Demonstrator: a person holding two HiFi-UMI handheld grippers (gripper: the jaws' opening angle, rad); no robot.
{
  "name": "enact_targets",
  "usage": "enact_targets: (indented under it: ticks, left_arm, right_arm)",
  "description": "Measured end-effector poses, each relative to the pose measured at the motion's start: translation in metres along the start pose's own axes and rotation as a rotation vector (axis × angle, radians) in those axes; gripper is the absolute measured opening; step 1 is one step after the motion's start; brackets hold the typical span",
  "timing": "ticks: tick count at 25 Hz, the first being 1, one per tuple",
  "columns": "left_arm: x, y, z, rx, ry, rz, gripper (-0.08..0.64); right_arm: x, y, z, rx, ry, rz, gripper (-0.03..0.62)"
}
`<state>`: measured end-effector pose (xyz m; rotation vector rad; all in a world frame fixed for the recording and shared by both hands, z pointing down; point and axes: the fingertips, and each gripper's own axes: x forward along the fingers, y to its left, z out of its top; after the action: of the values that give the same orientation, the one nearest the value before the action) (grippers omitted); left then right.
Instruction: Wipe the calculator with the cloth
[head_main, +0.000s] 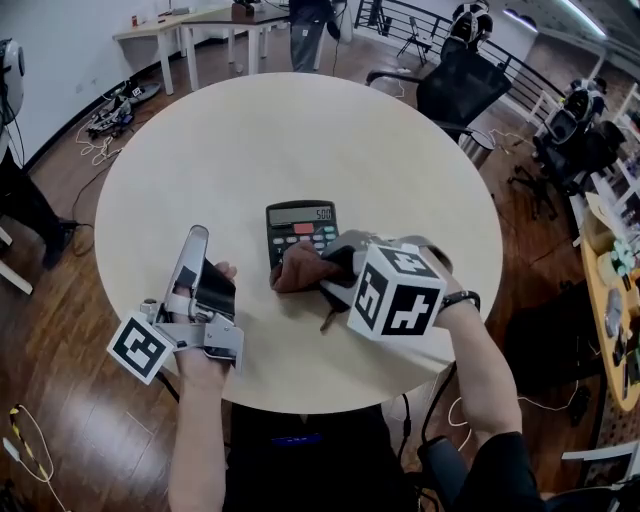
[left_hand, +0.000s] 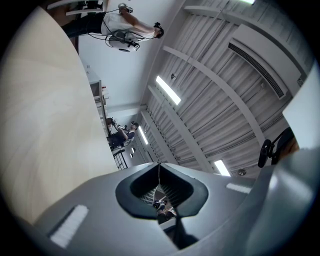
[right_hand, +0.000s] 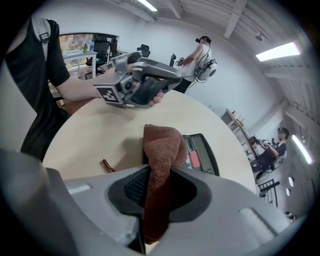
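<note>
Right tongs (right_hand: 151, 186) clenched on cloth (right_hand: 160, 145) at the calculator's (head_main: 300, 222) near edge, probably touching keys; sweep flat toward its display. Left tongs (left_hand: 159, 172) clenched empty, left of calculator.

A bunched reddish-brown cloth (right_hand: 161, 150) sits over the near end of the flat black calculator (head_main: 301, 222).

Calculator (head_main: 301, 232) display, dark digits at its right end too small to read, black-and-white square code patterns without lettering on near-left marker cube (head_main: 141, 347) and near-right marker cube (head_main: 396, 292)
</note>
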<state>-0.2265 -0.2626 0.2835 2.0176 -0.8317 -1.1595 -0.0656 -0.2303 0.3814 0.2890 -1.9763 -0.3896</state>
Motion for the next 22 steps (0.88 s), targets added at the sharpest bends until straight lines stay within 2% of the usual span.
enact_targets:
  ticks: [2,4,6,10,12,15,22]
  left_arm:
    - [0.0,0.0,0.0,0.003,0.002,-0.001,-0.008]
    - [0.0,0.0,0.0,0.003,0.003,0.0,-0.008]
    - [0.0,0.0,0.001,-0.001,0.001,-0.001,-0.008]
    - [0.0,0.001,0.001,-0.006,-0.002,-0.005,-0.008]
    - [0.0,0.001,0.0,-0.011,-0.006,-0.007,-0.008]
    - [-0.001,0.001,-0.001,-0.015,-0.006,-0.006,-0.008]
    - [0.0,0.002,0.0,-0.003,0.002,-0.002,-0.008]
  right_arm:
    - [-0.005,0.024,-0.001,-0.046,0.003,0.079,0.064]
    - [-0.01,0.026,0.0,-0.067,-0.008,0.091,0.064]
    - [-0.012,-0.003,0.005,-0.024,-0.039,-0.003,0.064]
    - [-0.008,-0.095,0.002,0.113,-0.047,-0.31,0.064]
    - [0.002,-0.117,-0.006,0.133,-0.014,-0.352,0.064]
    - [0.016,-0.107,-0.013,0.103,0.032,-0.285,0.064]
    - [0.005,-0.031,-0.009,0.01,0.025,-0.083,0.064]
